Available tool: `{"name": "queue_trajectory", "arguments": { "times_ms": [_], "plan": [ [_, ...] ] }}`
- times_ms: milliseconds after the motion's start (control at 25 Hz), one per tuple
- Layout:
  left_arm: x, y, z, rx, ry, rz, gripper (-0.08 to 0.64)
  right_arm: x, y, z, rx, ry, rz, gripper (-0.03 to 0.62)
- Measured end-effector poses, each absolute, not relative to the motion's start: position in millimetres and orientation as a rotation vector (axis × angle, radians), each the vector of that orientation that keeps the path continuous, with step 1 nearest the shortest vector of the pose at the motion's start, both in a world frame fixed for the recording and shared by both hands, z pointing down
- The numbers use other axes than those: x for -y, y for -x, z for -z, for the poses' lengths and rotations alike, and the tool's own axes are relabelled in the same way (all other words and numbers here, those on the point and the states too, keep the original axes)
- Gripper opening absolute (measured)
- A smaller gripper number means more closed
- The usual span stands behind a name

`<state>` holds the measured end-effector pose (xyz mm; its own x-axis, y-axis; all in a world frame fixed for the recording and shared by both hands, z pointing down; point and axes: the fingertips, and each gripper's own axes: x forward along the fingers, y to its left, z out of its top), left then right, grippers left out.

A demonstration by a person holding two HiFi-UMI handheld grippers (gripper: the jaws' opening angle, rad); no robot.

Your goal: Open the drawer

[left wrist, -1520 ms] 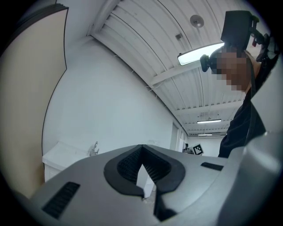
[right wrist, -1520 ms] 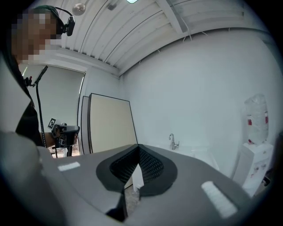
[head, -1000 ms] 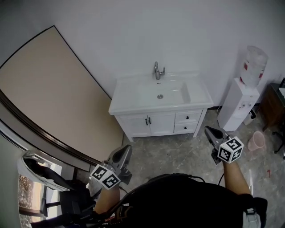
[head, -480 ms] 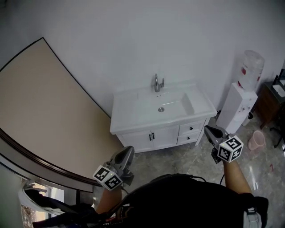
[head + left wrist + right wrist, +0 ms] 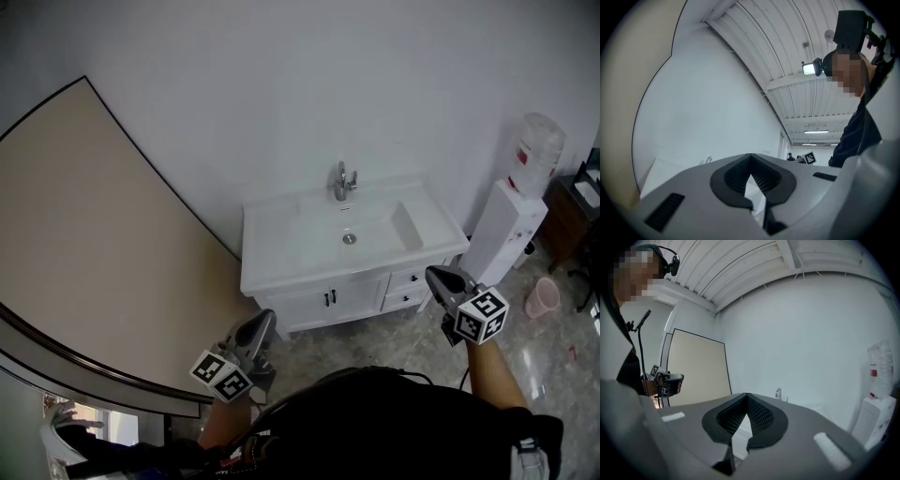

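**A:** Drawer status?

**B:** Not started. There are two small drawers stacked at the right end of the white vanity [image 5: 281, 267], under the worktop and right of the double doors [image 5: 323, 302]. The upper drawer [image 5: 405, 280] and lower drawer [image 5: 401, 300] both look shut flush. The task doesn't say which one to open.

**A:** Tongs?

**B:** Both are clenched with nothing between them. The left tongs [image 5: 261, 325] sit low on the person's left, tilted slightly up and aimed at the vanity's left half. The right tongs [image 5: 438, 278] are held out roughly level. In the head view their tip lines up beside the drawers, but open floor still separates them from the cabinet.

**A:** How would you run the approach?

**B:** My call is the right tongs, since they're already on the drawer side.
- Release them before closing in.
- Come in level and square to the drawer front.
- Straddle the small dark knob [image 5: 414, 278], then clench.
- Pull straight back along the drawer's travel, with no lift or twist. That knob looks tiny and will likely slip if gripped off-centre.

**A:** Hazards?

**B:** The water dispenser [image 5: 511, 225] stands just right of the vanity, so keep the right forearm clear of it. I'd keep the left tongs idle and out of the pull path.
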<state>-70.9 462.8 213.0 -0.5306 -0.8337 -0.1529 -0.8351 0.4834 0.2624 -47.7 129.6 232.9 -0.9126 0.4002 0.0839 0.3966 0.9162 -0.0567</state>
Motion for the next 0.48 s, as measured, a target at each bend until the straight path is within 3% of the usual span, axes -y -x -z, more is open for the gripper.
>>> {"name": "queue_trajectory", "arguments": {
  "times_ms": [480],
  "plan": [
    [-374.3,118.6,-219.7,-2.743,1.464,-0.45,-0.006,-38.0,106.1,-242.3,2.966,0.682,-0.062,-0.003]
  ]
}}
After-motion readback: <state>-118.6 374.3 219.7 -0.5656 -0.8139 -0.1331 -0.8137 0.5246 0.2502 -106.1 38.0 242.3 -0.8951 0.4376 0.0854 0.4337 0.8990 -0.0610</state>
